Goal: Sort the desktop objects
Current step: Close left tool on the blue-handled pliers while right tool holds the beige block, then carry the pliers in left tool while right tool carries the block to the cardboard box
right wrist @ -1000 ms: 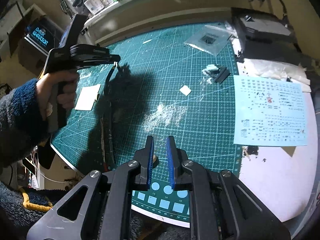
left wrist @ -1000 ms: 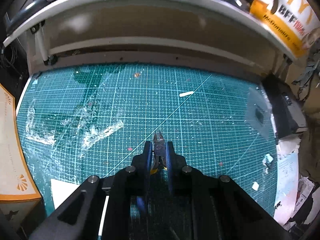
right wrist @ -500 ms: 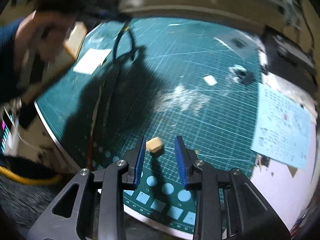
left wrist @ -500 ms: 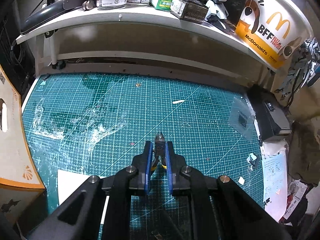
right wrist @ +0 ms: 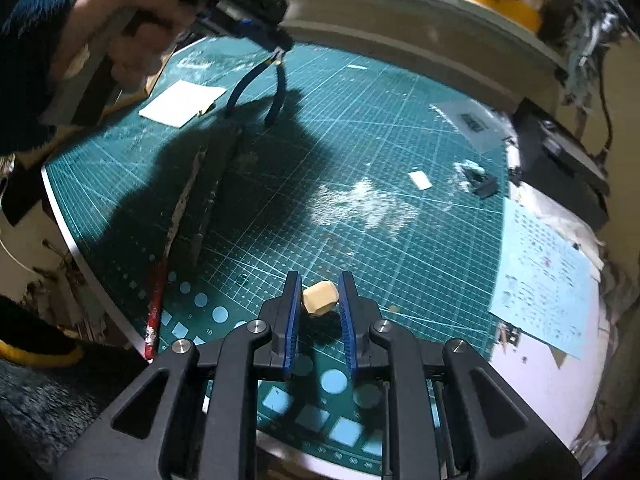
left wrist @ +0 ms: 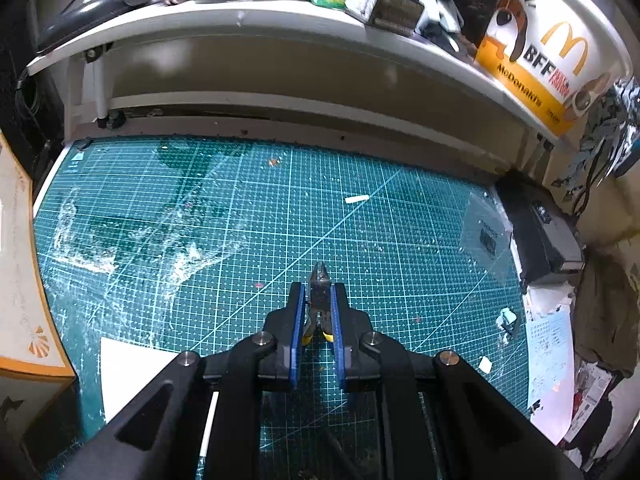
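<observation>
A pair of nippers [left wrist: 319,300] is clamped in the left gripper [left wrist: 317,298] while the right gripper's [right wrist: 319,294] jaws, just closing, are pressed against a tan block [right wrist: 319,298].

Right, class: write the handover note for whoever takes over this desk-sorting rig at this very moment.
Left tool: shut on the small blue-handled side cutters, lifted above the green cutting mat; handles hang below it in the right wrist view.
Right tool: its jaws have just been closing around the small tan faceted block near the mat's front edge; both pads appear to touch it.
Done: cutters picked up.
Left: confirm the block grip, put both away, then the red-handled brush, white paper square and pale blue decal sheet.
</observation>
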`<action>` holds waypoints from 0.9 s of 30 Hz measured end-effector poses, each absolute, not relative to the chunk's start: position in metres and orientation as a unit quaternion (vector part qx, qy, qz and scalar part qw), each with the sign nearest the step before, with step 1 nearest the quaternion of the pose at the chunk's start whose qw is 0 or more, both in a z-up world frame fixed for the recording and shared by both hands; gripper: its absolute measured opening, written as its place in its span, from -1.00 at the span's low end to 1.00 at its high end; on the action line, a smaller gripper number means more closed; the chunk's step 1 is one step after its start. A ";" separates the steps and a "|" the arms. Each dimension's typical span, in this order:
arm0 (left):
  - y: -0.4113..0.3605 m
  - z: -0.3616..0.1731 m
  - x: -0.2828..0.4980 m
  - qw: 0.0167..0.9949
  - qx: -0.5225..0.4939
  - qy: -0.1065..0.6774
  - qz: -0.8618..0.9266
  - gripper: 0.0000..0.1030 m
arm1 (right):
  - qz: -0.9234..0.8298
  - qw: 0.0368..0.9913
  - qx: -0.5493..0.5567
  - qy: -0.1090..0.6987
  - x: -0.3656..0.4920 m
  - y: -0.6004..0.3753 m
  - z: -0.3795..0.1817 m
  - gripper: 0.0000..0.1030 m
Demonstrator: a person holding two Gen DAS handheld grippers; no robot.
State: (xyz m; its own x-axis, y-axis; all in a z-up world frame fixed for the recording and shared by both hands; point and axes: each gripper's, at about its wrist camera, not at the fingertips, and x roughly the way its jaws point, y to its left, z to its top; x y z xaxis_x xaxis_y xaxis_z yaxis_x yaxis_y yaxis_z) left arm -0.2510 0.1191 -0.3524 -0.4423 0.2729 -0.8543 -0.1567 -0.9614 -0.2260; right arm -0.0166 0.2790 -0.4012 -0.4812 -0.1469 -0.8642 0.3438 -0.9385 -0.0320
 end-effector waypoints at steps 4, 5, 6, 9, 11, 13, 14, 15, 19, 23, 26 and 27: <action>0.115 -0.328 -0.241 0.139 -0.494 -0.065 0.856 -0.78 | -0.867 0.132 0.473 0.082 -0.016 0.293 -0.377 -0.66; 0.114 -0.324 -0.238 0.141 -0.491 -0.065 0.857 -0.78 | -0.870 0.131 0.470 0.077 -0.017 0.296 -0.371 -0.66; 0.113 -0.321 -0.236 0.142 -0.489 -0.066 0.858 -0.79 | -0.872 0.129 0.466 0.072 -0.018 0.298 -0.365 -0.66; 0.104 -0.311 -0.228 0.140 -0.478 -0.079 0.863 -0.81 | -0.880 0.127 0.454 0.059 -0.022 0.303 -0.348 -0.66; 0.098 -0.300 -0.222 0.138 -0.468 -0.084 0.869 -0.89 | -0.883 0.128 0.447 0.062 -0.024 0.303 -0.340 -0.66; 0.089 -0.284 -0.216 0.137 -0.453 -0.089 0.876 -0.90 | -0.886 0.131 0.440 0.063 -0.028 0.300 -0.333 -0.66; 0.086 -0.276 -0.214 0.137 -0.450 -0.091 0.878 -0.90 | -0.888 0.135 0.435 0.063 -0.032 0.298 -0.328 -0.66; 0.081 -0.268 -0.211 0.137 -0.444 -0.093 0.880 -0.89 | -0.889 0.138 0.431 0.066 -0.036 0.295 -0.322 -0.66; 0.054 -0.246 -0.202 0.128 -0.429 -0.105 0.888 -0.90 | -0.893 0.157 0.417 0.066 -0.052 0.281 -0.310 -0.66; 0.022 -0.217 -0.188 0.113 -0.409 -0.124 0.897 -0.90 | -0.895 0.178 0.405 0.052 -0.067 0.263 -0.293 -0.66; -0.006 -0.183 -0.176 0.102 -0.390 -0.128 0.906 -0.90 | -0.895 0.204 0.391 0.057 -0.077 0.240 -0.273 -0.66; -0.019 -0.169 -0.171 0.097 -0.382 -0.132 0.909 -0.90 | -0.895 0.216 0.386 0.059 -0.082 0.230 -0.265 -0.66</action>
